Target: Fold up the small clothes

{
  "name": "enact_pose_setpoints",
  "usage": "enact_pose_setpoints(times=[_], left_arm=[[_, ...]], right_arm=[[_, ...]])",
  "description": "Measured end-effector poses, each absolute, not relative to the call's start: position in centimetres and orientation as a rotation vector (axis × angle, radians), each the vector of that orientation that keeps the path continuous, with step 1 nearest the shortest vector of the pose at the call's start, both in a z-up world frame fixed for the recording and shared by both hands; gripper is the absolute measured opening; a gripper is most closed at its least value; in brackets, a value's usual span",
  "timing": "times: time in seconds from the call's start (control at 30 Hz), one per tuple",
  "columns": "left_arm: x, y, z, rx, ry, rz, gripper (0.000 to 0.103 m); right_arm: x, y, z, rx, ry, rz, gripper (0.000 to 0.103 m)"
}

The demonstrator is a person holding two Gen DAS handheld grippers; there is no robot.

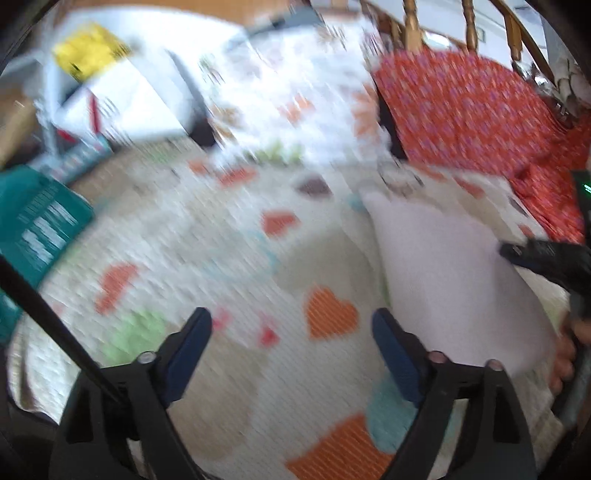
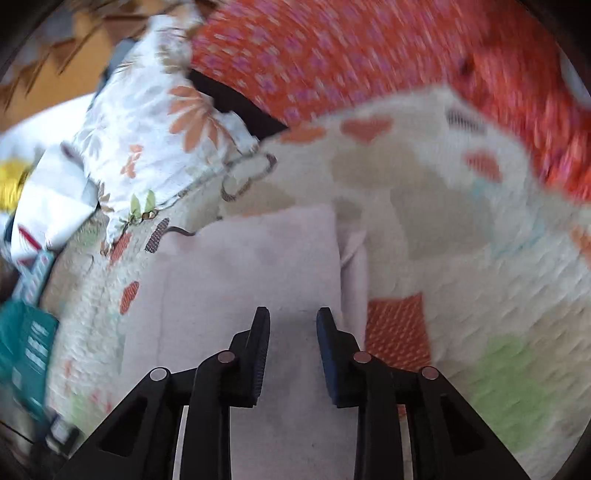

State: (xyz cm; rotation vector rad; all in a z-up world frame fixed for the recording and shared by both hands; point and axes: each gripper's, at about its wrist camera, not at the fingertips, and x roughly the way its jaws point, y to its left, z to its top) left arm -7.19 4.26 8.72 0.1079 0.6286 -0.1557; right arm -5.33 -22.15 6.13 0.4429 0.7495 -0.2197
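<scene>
A small pale lilac garment (image 2: 258, 273) lies folded flat on a white quilt with coloured hearts (image 2: 461, 258). My right gripper (image 2: 291, 317) hovers just above its near part, jaws open with a narrow gap, holding nothing. In the left wrist view the garment (image 1: 450, 280) lies at the right, and the right gripper (image 1: 546, 258) shows over its far right edge. My left gripper (image 1: 291, 325) is wide open and empty above the quilt (image 1: 221, 258), to the left of the garment. Both views are motion-blurred.
A red patterned cloth (image 1: 472, 110) lies at the back right under a wooden chair back (image 1: 413, 33). A white floral cloth (image 2: 147, 147) lies behind the quilt. A teal box (image 1: 33, 229) and white boxes (image 1: 122, 103) sit at the left.
</scene>
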Motion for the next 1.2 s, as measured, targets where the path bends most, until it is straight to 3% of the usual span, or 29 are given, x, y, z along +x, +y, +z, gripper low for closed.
enact_pose_setpoints(times=[0.13, 0.2, 0.57, 0.67, 0.9, 1.2], left_arm=[[-8.6, 4.8, 10.6, 0.138, 0.440, -0.069, 0.103], [-9.2, 4.9, 11.2, 0.142, 0.395, -0.081, 0.103], [-9.7, 6.6, 12.6, 0.039, 0.418, -0.175, 0.103], [-9.8, 6.1, 12.5, 0.052, 0.435, -0.188, 0.103], [-9.0, 3.0, 9.6, 0.177, 0.601, -0.223, 0.103], [-7.8, 1.6, 6.4, 0.196, 0.759, -0.239, 0.103]], right_arm=[[-5.8, -18.3, 6.7, 0.394, 0.734, -0.060, 0.029], [-5.3, -15.8, 5.8, 0.413, 0.774, 0.063, 0.029], [-8.7, -12.8, 2.9, 0.511, 0.983, 0.276, 0.029], [-10.1, -14.1, 4.5, 0.441, 0.970, 0.186, 0.030], [-11.8, -17.7, 7.4, 0.170, 0.869, -0.120, 0.048], [-12.3, -19.7, 5.9, 0.251, 0.860, -0.194, 0.048]])
